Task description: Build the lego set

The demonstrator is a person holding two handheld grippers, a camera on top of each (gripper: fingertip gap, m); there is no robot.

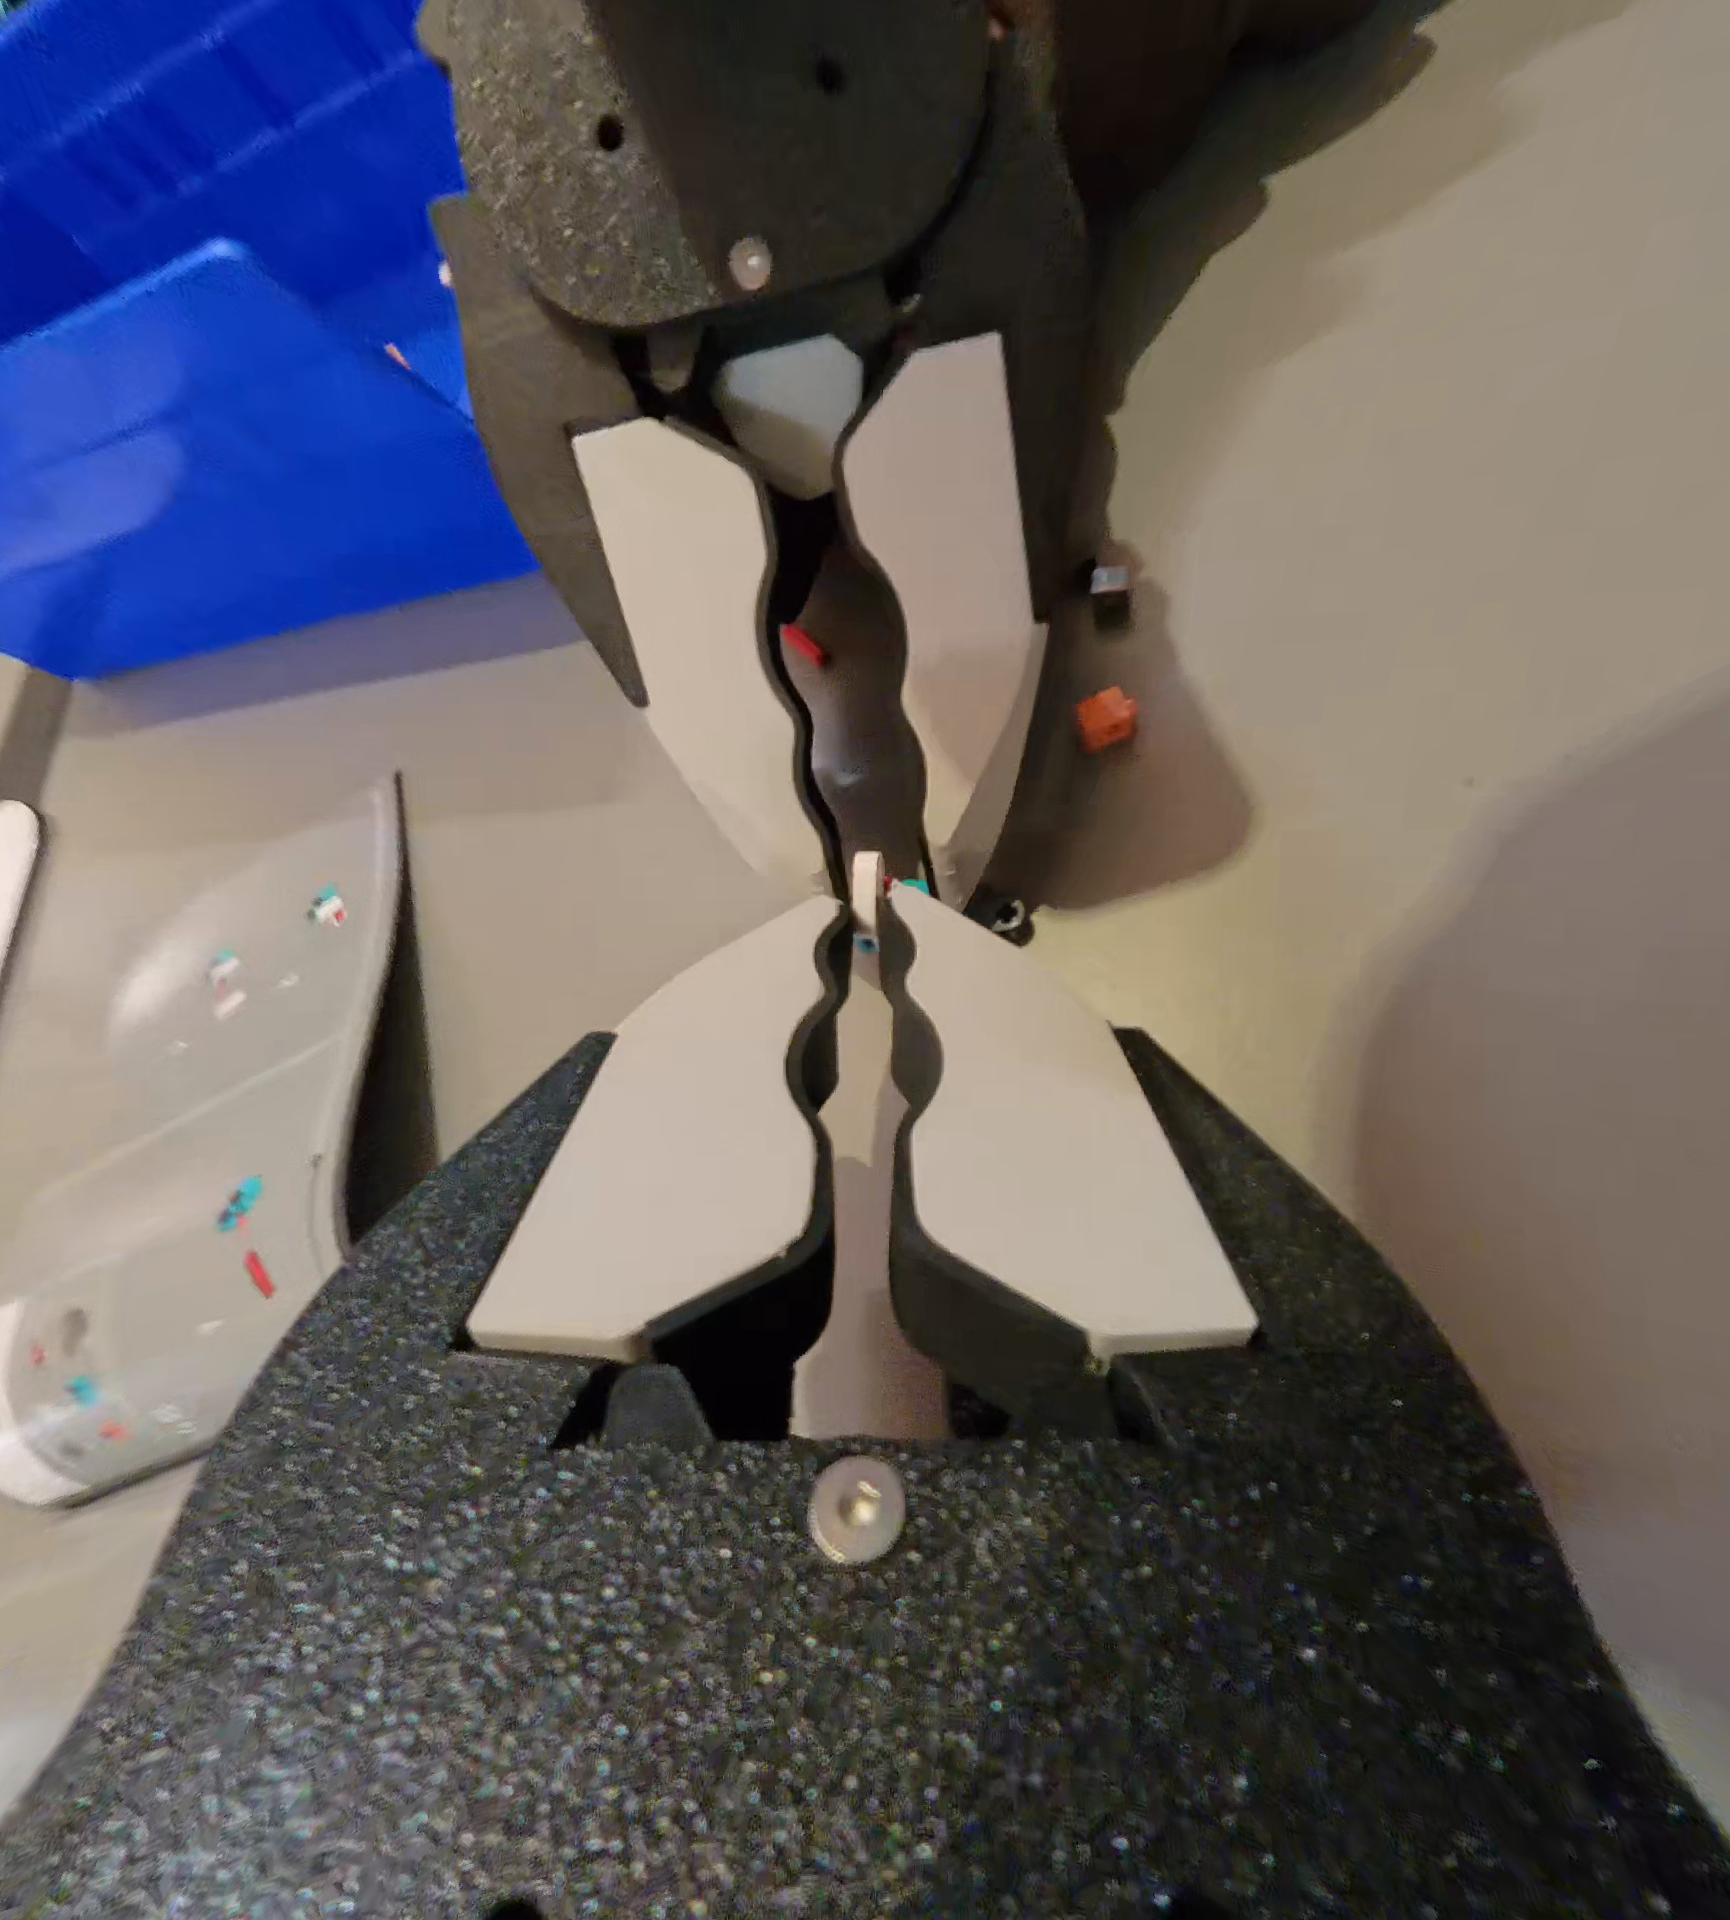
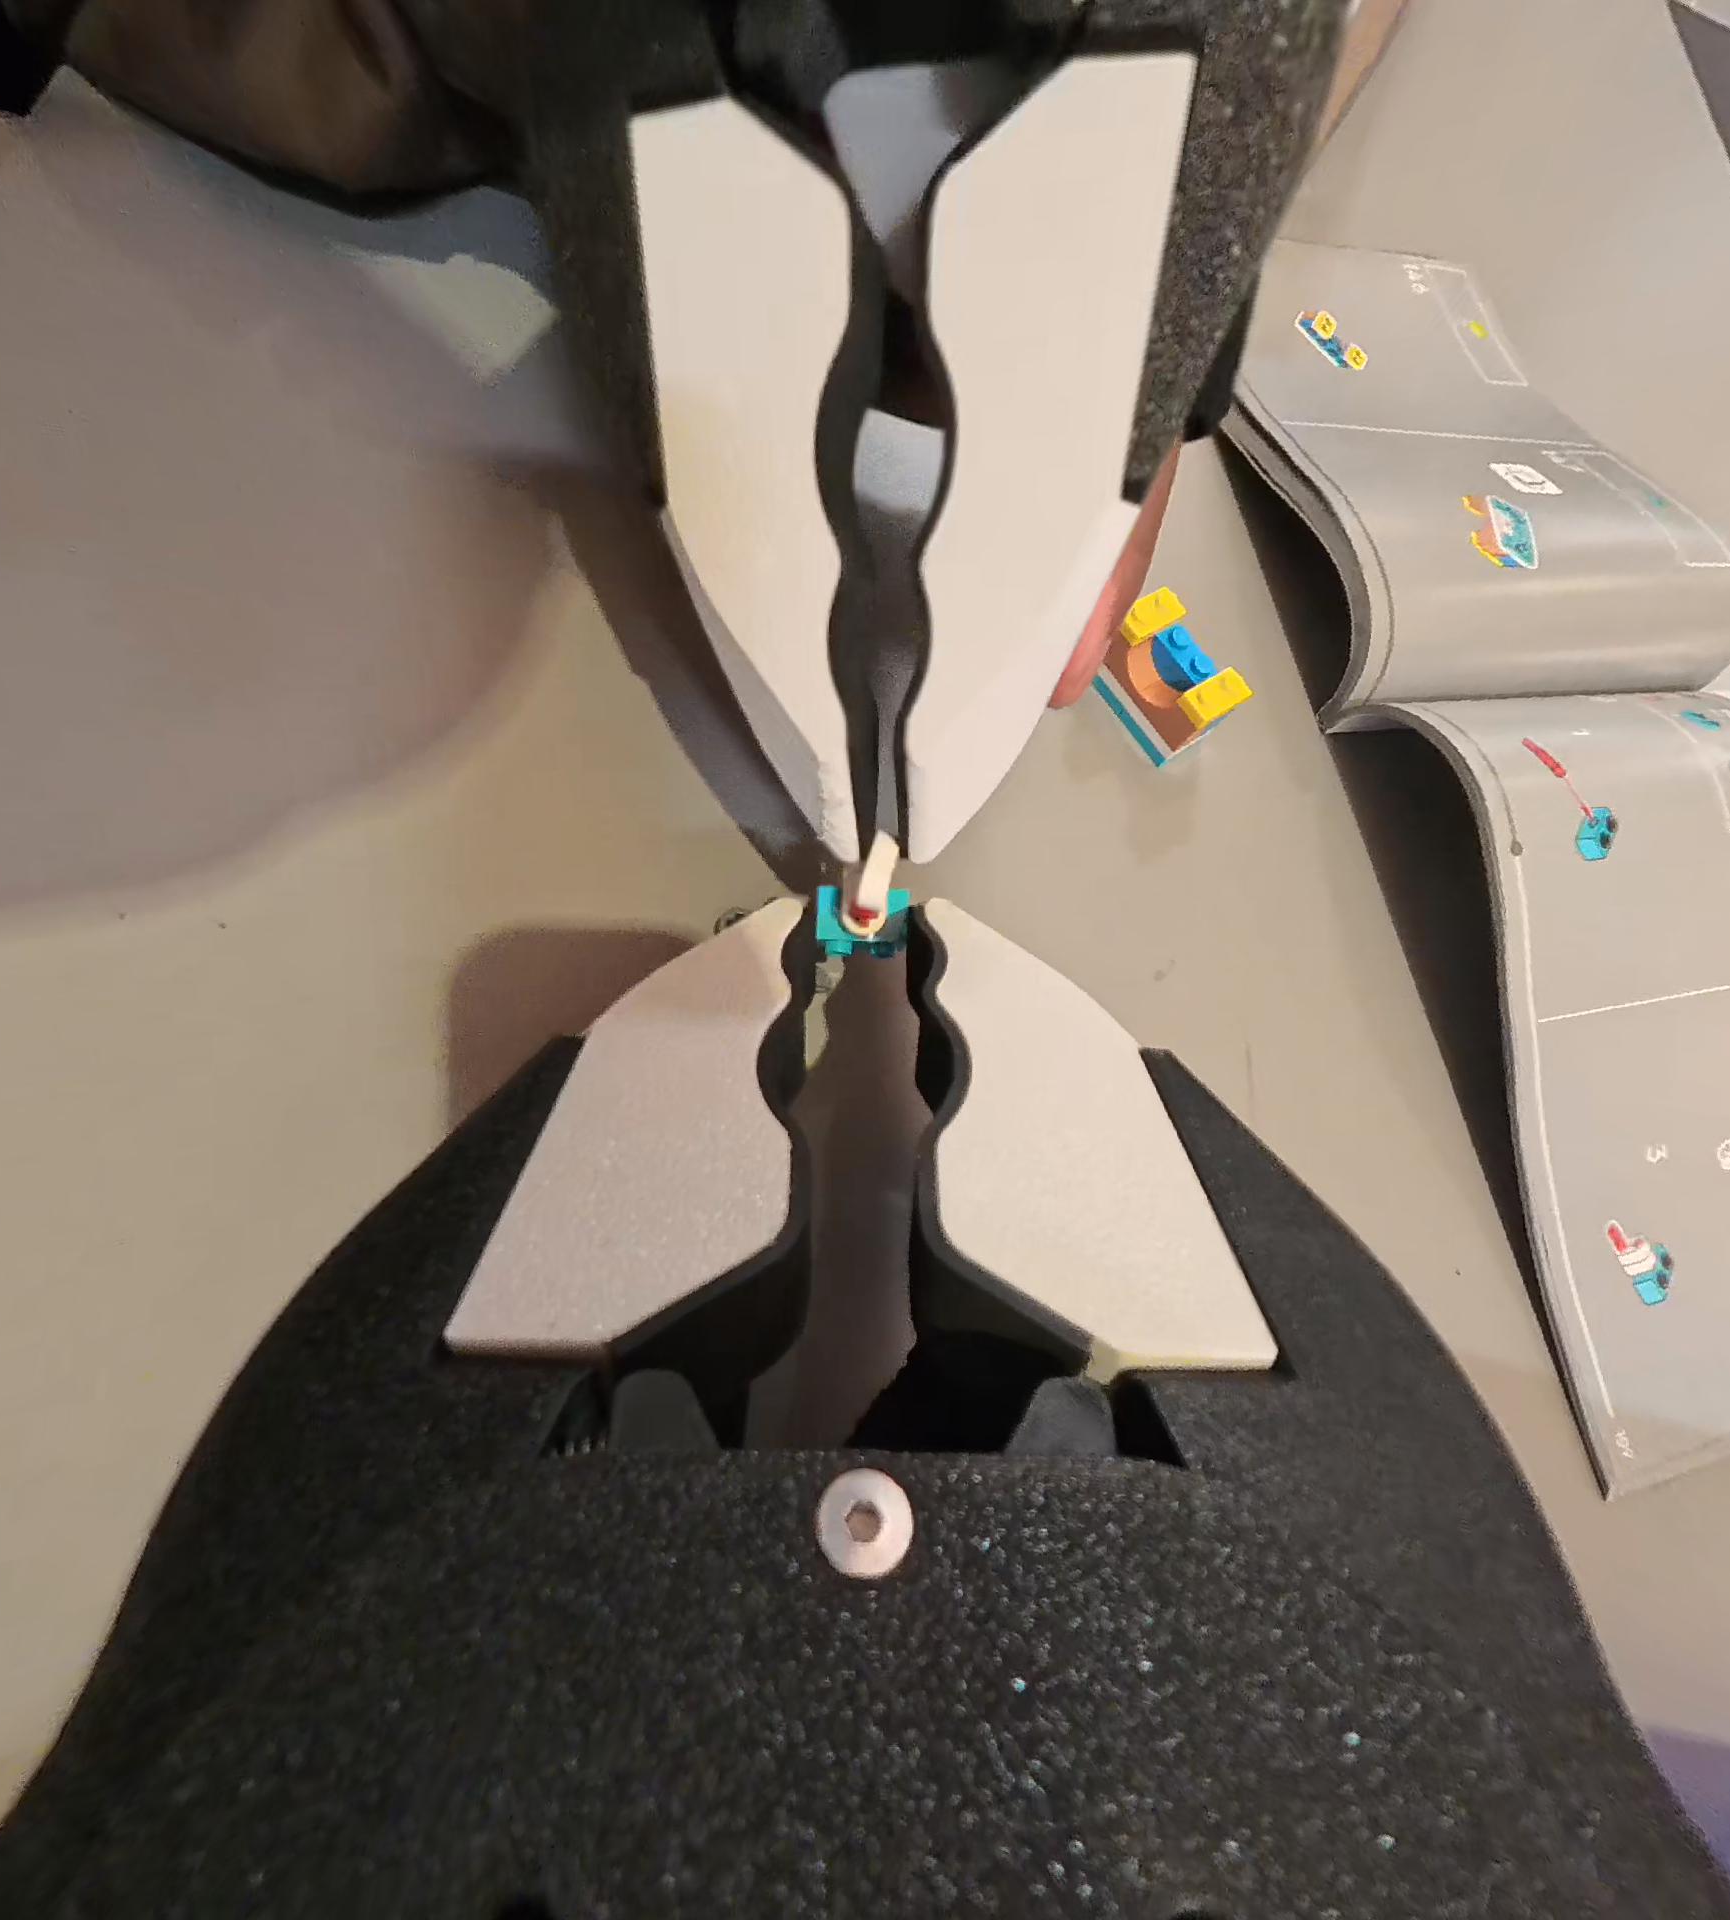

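My left gripper [image 1: 866, 916] is shut on a small white piece [image 1: 869, 888], held edge-on at its fingertips. My right gripper [image 2: 859, 923] is shut on a small teal brick [image 2: 856, 930] with a red bit on top. The two grippers meet tip to tip above the table. In the right wrist view the left gripper [image 2: 876, 847] comes in from the top, and its white piece [image 2: 873, 878] touches the top of the teal brick. In the left wrist view the right gripper [image 1: 887, 868] comes in from the top, and only slivers of teal show.
An open instruction booklet [image 2: 1619, 935] lies on the grey table, also in the left wrist view [image 1: 217, 1091]. A small yellow, blue and orange build [image 2: 1167, 675] stands beside it. Blue bins [image 1: 165, 468] stand behind. Loose orange [image 1: 1107, 719], dark grey [image 1: 1110, 587] and red [image 1: 804, 644] pieces lie nearby. The tips of both grippers are at nearly the same place.
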